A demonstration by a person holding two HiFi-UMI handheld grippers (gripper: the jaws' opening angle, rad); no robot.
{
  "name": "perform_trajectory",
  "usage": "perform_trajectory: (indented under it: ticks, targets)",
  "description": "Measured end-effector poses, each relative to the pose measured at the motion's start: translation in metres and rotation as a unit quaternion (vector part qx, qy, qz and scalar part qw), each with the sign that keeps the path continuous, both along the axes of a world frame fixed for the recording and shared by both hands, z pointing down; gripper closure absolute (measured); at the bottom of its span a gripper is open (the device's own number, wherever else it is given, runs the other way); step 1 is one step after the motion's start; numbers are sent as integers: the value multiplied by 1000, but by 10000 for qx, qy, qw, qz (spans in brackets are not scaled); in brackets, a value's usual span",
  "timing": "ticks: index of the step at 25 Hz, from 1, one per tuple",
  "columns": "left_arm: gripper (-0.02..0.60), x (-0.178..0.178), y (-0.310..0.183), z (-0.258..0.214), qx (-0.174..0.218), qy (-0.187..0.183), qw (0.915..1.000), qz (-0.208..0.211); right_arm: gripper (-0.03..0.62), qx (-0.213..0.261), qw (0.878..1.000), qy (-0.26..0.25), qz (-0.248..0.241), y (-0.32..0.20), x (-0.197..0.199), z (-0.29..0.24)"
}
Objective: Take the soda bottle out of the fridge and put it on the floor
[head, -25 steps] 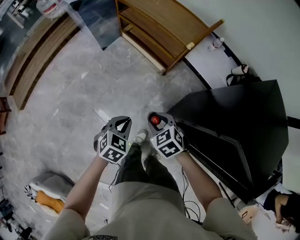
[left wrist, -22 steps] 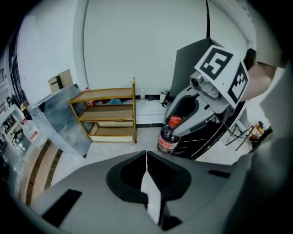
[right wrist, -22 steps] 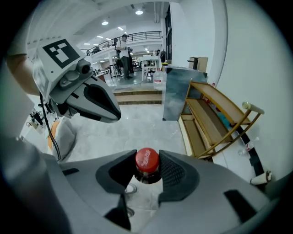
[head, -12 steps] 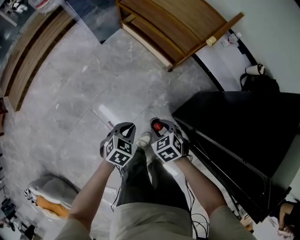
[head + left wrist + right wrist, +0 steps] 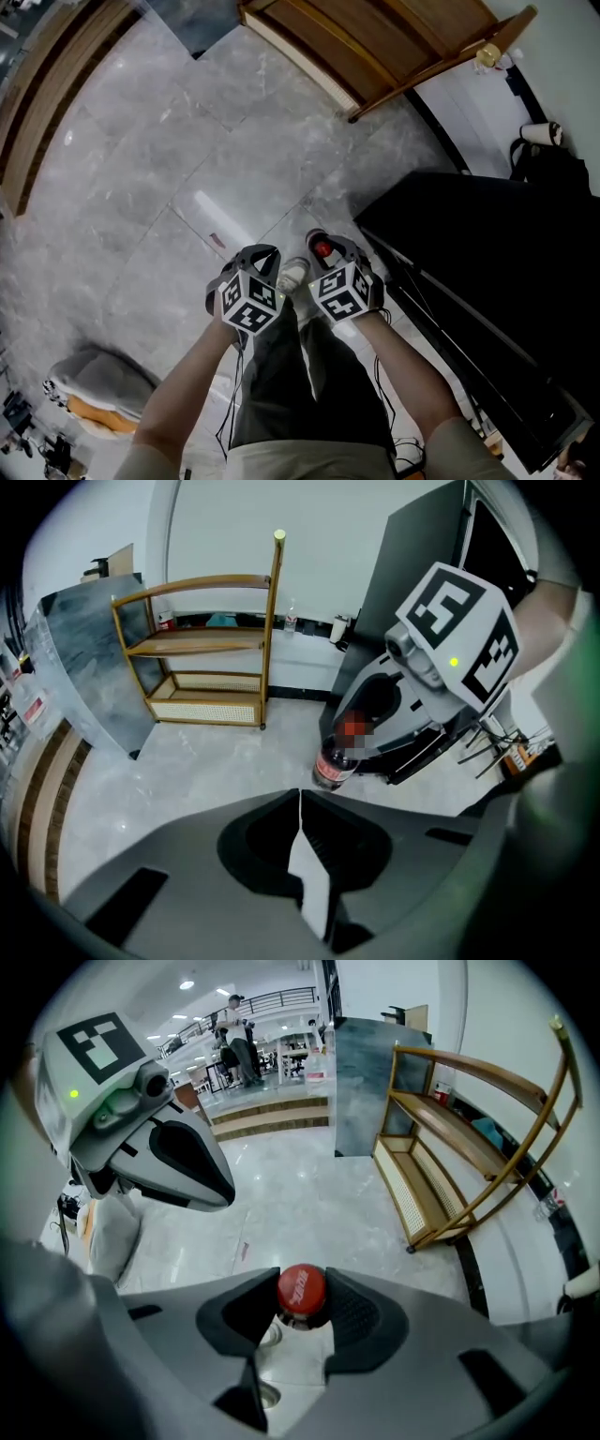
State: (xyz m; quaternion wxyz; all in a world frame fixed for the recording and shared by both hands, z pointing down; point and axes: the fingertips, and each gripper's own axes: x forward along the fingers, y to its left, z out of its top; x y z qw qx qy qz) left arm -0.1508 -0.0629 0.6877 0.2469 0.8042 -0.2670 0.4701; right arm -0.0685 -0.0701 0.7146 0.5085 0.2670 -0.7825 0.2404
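My right gripper is shut on the neck of the soda bottle, just under its red cap. In the right gripper view the cap sits between the two dark pads, pointing at the camera. The left gripper view shows the bottle hanging upright with its red label, just above the grey floor beside the black fridge. My left gripper hangs close to the left of the right one, jaws shut and holding nothing. Both point steeply down.
The black fridge stands right of my hands. A wooden shelf is against the far wall. My shoe is on the grey tiles below the grippers. A grey cushion lies at lower left. People stand far off.
Both grippers have sunk together toward the floor, the bottle still held by the right one. The head camera has tipped, so the fridge and shelf have shifted right and up in the picture.
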Motion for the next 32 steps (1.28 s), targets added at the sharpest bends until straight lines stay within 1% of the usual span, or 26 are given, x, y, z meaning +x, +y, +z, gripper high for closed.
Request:
perform_trajectory:
  ticks: [3,9,11,15,23,26,32]
  targets:
    - [571,-1,3,34,-46,-39,10000,73,465,-47,10000,83,-10,2,0,34]
    - [571,-5,15,95,-207,-51,9998,-12,464,-232,9995,193,-19,16,-1,99]
    - [571,-6,16,113,-221,-29,9997,-78,464,-257,9994,222,-32,18,-1,119]
    - [571,-8,23,149,-302,109,9988,-358,465,-347,9989,276,-133,31,-5,160]
    - [571,-11,53,231,-643,-69,9969,-443,479,-533,9973,389,-332,55,-13,243]
    - [571,-8,64,254,-769,-74,9958,-490,480,-579,9965,466,-390,62,-13,270]
    - [571,-4,73,290,-1002,-72,9929,-631,479,-745,9948,616,-319,70,-8,312]
